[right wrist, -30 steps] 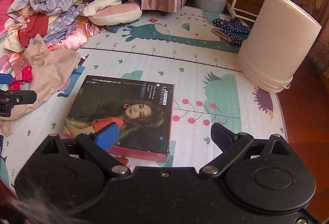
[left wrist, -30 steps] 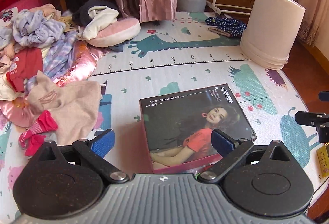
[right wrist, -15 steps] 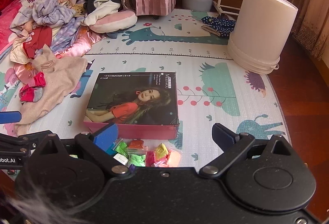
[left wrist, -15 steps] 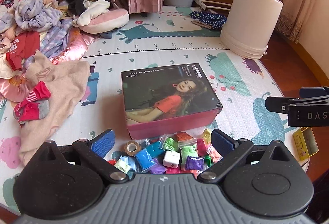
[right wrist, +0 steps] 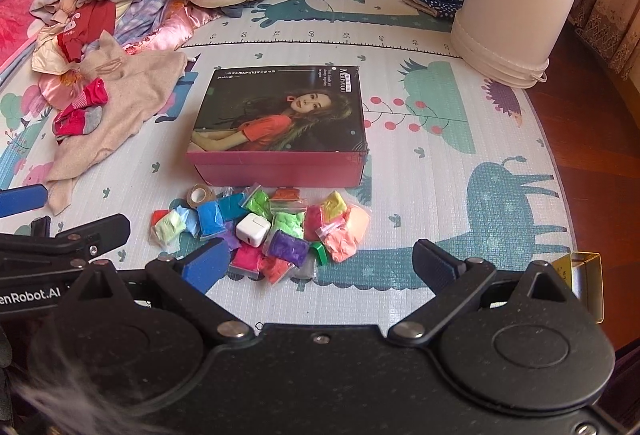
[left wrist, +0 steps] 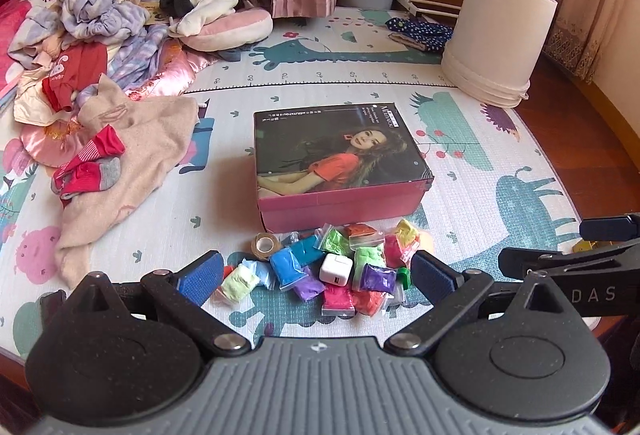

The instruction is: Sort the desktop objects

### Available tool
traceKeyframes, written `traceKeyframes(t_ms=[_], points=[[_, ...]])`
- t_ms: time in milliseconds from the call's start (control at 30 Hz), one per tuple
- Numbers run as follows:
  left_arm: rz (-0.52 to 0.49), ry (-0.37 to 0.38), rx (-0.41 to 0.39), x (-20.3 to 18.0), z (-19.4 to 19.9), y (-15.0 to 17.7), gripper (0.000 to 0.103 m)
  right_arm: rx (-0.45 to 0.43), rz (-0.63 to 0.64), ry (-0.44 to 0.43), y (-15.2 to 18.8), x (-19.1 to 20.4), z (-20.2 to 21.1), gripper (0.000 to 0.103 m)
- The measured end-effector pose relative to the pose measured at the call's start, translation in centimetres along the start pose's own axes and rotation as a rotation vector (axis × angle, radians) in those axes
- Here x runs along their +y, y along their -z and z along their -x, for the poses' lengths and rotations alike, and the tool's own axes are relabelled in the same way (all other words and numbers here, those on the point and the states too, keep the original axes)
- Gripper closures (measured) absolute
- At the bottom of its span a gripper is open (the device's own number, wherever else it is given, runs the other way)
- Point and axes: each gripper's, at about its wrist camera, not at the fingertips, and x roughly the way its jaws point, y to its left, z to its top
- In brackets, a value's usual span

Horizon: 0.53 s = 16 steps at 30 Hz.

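A closed pink box [left wrist: 340, 155] with a woman's photo on its lid lies on the play mat; it also shows in the right wrist view [right wrist: 280, 123]. In front of it lies a pile of small coloured clay bags [left wrist: 340, 271] [right wrist: 280, 231], with a white charger cube [left wrist: 336, 269] [right wrist: 253, 229] and a roll of tape [left wrist: 264, 245] [right wrist: 199, 195]. My left gripper [left wrist: 316, 275] is open and empty, held above the pile. My right gripper [right wrist: 320, 263] is open and empty, just short of the pile.
A heap of clothes [left wrist: 100, 75] with red socks [left wrist: 88, 163] covers the mat's left side. A white bucket [left wrist: 500, 35] stands at the back right. A small yellow box [right wrist: 586, 275] lies at the mat's right edge. Wood floor [right wrist: 592, 155] lies beyond it.
Both grippers have pulled back and up from the box, so the pile of clay bags in front of it has come into view. Both stay open.
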Motion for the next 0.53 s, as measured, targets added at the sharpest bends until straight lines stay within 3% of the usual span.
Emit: traceKeyframes(t_ms=[200, 533], points=[[0.020, -0.013, -0.020, 0.1, 1.0, 0.7, 0.003, 0.035, -0.034, -0.032, 2.1, -0.2, 0.7, 0.005], [-0.002, -0.010, -0.042, -0.6, 1.3, 0.9, 0.003, 0.053, -0.018, 0.003, 2.7, -0.2, 0.4, 0.005]])
